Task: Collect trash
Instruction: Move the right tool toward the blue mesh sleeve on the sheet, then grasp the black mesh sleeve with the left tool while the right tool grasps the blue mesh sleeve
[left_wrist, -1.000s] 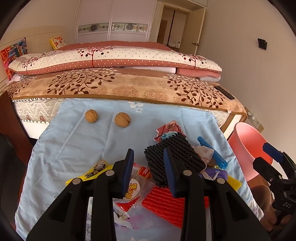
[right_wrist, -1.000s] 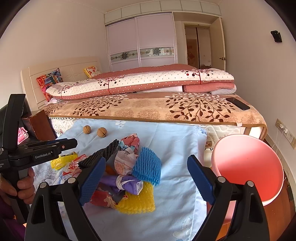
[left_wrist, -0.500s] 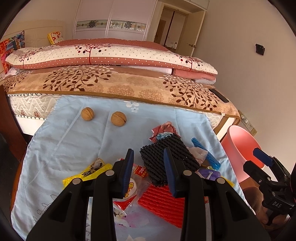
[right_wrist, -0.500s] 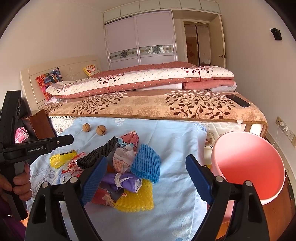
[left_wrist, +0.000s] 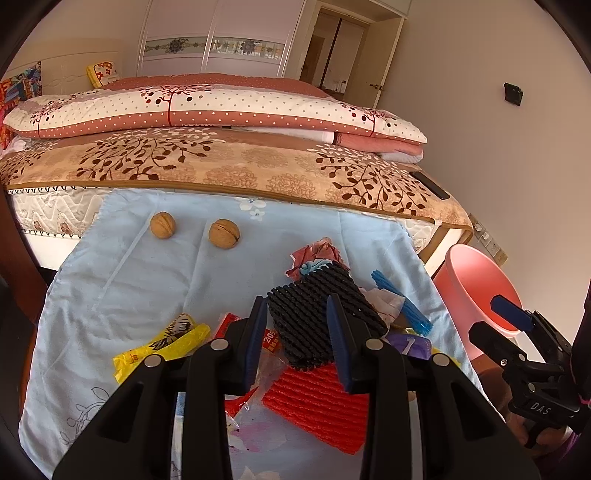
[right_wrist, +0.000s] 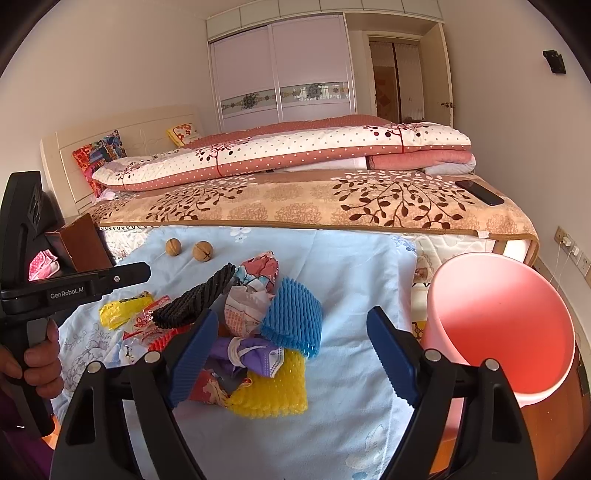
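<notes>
Starting at the left of the light blue cloth (left_wrist: 110, 280), we see two walnuts (left_wrist: 162, 225) lying side by side near its far edge, well apart from the trash. Nearer to us lies a yellow wrapper (left_wrist: 162, 345), and just right of it a red-and-clear snack packet (right_wrist: 146, 325).

Our left gripper (left_wrist: 297, 328) hovers over the pile with its fingers parted only narrowly, and the black foam net (left_wrist: 317, 317) shows in the gap between them; we cannot tell whether the pads touch it, and it appears to lie on the heap rather than be lifted. A red foam net (left_wrist: 321, 402) lies flat beneath and in front of it.

In the right wrist view, the middle of the heap holds a crumpled printed wrapper (right_wrist: 245, 308), a blue foam net (right_wrist: 293, 319) just beside it, a purple face mask (right_wrist: 247, 354) (knotted with its white strap) and a yellow foam net (right_wrist: 275, 393) nearest us.

Our right gripper (right_wrist: 291, 354) is spread wide and holds nothing, poised above the near right part of the pile.

At the far right stands the pink bin (right_wrist: 502, 325), beside the cloth's edge, its mouth tilted toward us. Behind everything stretches the bed with a floral blanket (right_wrist: 295, 203), a black phone (right_wrist: 479, 192) resting on its right end.
</notes>
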